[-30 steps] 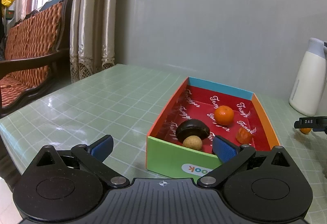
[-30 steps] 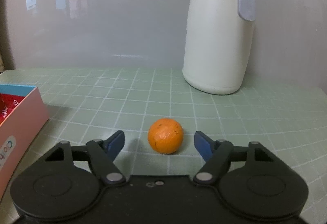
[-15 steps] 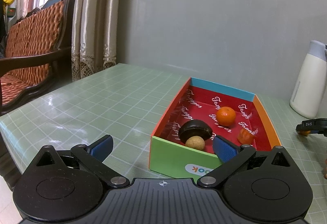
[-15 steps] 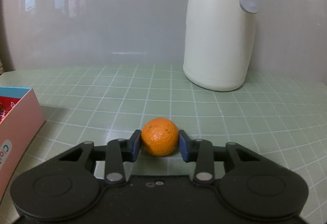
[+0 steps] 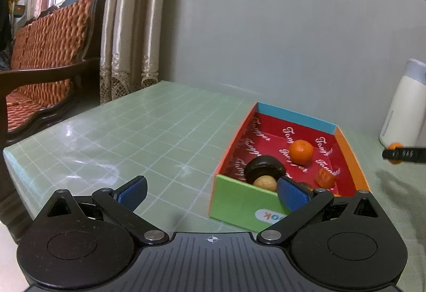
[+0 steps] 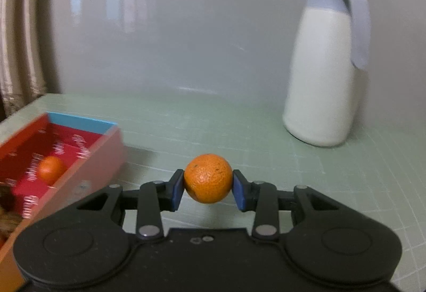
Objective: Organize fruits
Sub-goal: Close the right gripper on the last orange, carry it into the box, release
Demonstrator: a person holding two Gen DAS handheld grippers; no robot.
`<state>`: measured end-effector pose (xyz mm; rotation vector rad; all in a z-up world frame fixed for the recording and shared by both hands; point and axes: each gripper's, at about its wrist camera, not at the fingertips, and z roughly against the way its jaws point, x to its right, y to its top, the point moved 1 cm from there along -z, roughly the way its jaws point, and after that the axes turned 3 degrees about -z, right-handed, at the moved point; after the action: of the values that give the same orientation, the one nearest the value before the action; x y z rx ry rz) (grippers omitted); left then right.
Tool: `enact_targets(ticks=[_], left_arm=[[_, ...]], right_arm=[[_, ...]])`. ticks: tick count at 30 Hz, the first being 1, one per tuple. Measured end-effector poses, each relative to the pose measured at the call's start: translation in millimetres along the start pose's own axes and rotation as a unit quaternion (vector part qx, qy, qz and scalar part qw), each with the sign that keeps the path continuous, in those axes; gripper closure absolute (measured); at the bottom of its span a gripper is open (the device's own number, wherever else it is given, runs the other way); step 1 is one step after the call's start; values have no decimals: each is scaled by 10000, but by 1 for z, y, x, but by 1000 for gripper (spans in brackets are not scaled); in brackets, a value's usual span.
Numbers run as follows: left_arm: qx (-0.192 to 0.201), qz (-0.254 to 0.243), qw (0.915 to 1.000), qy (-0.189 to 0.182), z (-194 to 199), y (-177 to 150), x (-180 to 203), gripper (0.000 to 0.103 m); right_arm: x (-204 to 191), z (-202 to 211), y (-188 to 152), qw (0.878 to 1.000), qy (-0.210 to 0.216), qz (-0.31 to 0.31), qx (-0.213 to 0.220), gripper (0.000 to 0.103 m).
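My right gripper (image 6: 208, 190) is shut on a small orange mandarin (image 6: 207, 177) and holds it lifted off the green table, right of the colourful box (image 6: 80, 121). From the left wrist view that gripper (image 5: 404, 153) shows at the far right edge with the mandarin (image 5: 395, 145) partly hidden in it. The box (image 5: 239, 209) has a red floor holding another mandarin (image 5: 300, 151), a dark round fruit (image 5: 263, 167), a walnut (image 5: 265, 182) and a small red fruit (image 5: 324, 177). My left gripper (image 5: 213, 192) stands open and empty before the box's green front wall.
A tall white jug (image 6: 327, 73) with a grey lid stands at the back right of the table, also seen as the jug (image 5: 404, 111) in the left view. A wooden sofa (image 5: 40, 52) and curtains (image 5: 127, 20) lie beyond the table's left edge. A grey wall backs the table.
My right gripper closed on the mandarin, lifted it off the table and swung left, bringing the box into its view. The left gripper stayed open and nearly still.
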<state>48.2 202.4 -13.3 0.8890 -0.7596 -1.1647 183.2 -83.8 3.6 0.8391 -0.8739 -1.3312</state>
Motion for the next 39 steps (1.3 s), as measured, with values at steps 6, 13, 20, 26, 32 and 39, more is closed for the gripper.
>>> enact_targets(ticks=[6, 13, 20, 26, 32, 39], left_arm=[[-108, 40, 9999, 96, 2, -2, -14, 0], [-97, 209, 9996, 172, 5, -3, -31, 0], [-80, 339, 9991, 232, 7, -4, -44, 0], [-104, 422, 9988, 247, 7, -4, -53, 0], [-121, 387, 9989, 221, 6, -4, -49, 0], [-287, 262, 9992, -6, 5, -2, -33, 0]], right_arm=[[-43, 25, 10, 9976, 560, 302, 270, 67], [-106, 31, 11, 9892, 1164, 875, 162, 67], [-155, 17, -6, 9806, 1354, 1384, -317, 67], [-157, 24, -12, 9802, 1294, 1443, -401, 64], [-149, 30, -12, 9836, 1232, 1277, -315, 49], [-116, 71, -12, 9917, 1001, 809, -71, 19]])
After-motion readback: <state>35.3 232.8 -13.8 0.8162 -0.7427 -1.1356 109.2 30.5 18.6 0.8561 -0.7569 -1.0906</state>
